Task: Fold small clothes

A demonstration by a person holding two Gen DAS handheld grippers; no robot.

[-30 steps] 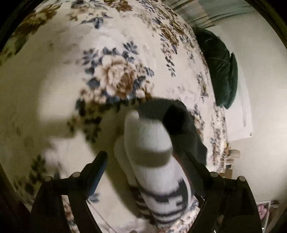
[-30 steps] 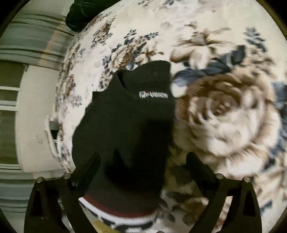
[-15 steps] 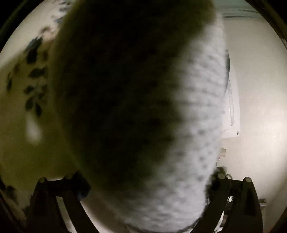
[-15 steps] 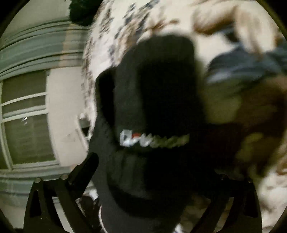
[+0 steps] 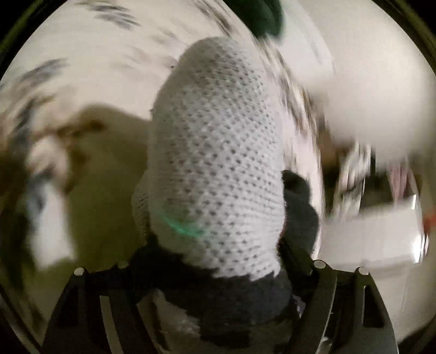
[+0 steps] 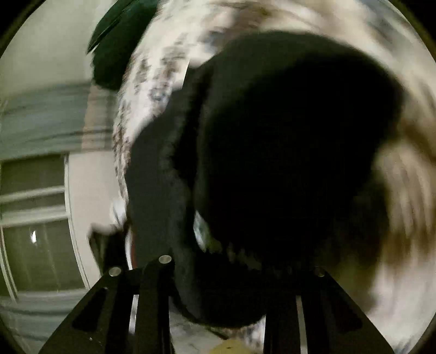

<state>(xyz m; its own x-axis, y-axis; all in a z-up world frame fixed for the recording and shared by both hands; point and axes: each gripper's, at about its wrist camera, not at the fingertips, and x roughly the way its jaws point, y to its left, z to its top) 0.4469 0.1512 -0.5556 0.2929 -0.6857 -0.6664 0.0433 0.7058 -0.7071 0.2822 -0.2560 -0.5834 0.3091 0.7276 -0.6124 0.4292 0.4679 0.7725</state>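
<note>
A white knit sock (image 5: 218,152) with a dark patterned cuff (image 5: 231,296) fills the middle of the left wrist view. My left gripper (image 5: 215,275) is shut on the white sock near its cuff and holds it above the floral bedspread (image 5: 90,62). In the right wrist view a black sock (image 6: 286,141) with a small white logo blocks most of the frame. My right gripper (image 6: 239,275) is shut on the black sock at its lower end. Both fingertip pairs are hidden by fabric. Both views are motion-blurred.
A dark green cushion (image 6: 120,46) lies at the far edge of the bed; it also shows in the left wrist view (image 5: 256,16). A window with curtains (image 6: 32,190) is at the left. A white box-like object (image 5: 373,237) sits beside the bed.
Both grippers have swung up off the bedspread with their socks. The white sock has swung away from the left camera after covering it. The black sock now hangs closer to the right camera.
</note>
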